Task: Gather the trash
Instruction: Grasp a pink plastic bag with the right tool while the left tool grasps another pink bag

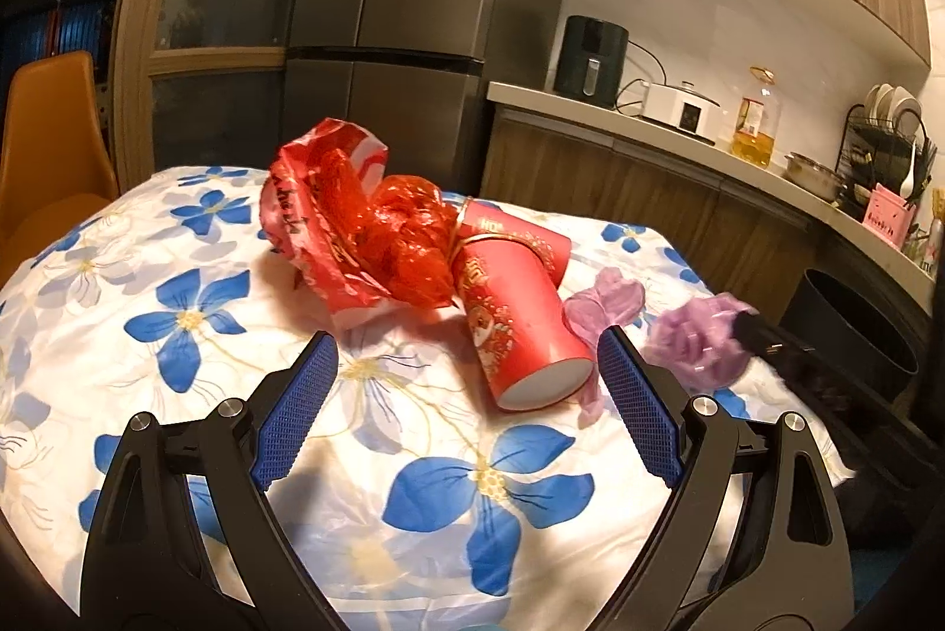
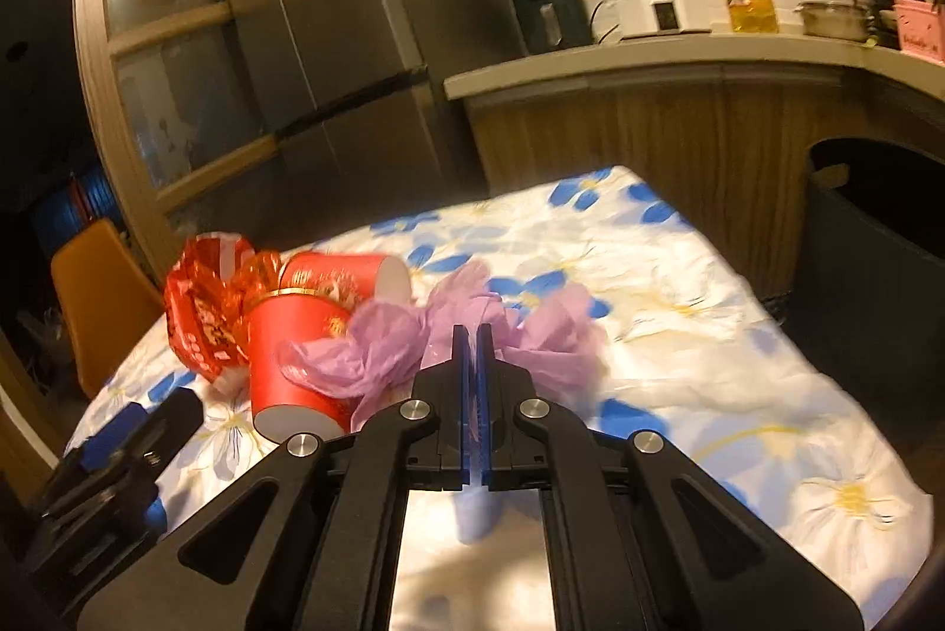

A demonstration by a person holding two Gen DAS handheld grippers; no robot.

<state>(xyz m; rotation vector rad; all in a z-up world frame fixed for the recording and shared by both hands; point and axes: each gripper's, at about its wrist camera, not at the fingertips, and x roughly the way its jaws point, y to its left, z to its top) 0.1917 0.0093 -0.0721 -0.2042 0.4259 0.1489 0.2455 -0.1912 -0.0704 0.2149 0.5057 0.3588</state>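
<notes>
Two red paper cups (image 1: 520, 329) lie on their sides on the flowered tablecloth (image 1: 177, 365), beside crumpled red plastic wrappers (image 1: 354, 229). My left gripper (image 1: 466, 365) is open and empty just in front of the near cup. My right gripper (image 2: 472, 341) is shut on a crumpled purple plastic bag (image 2: 401, 341), held just above the cloth right of the cups (image 2: 295, 353). In the left wrist view the right gripper (image 1: 768, 338) shows at the right with the purple bag (image 1: 691, 341); another purple piece (image 1: 608, 303) lies by the cup.
A dark bin (image 2: 874, 241) stands off the table's right side, also in the left wrist view (image 1: 850, 329). An orange chair (image 1: 47, 158) is at the left. A fridge (image 1: 384, 40) and a kitchen counter (image 1: 679, 140) with appliances stand behind.
</notes>
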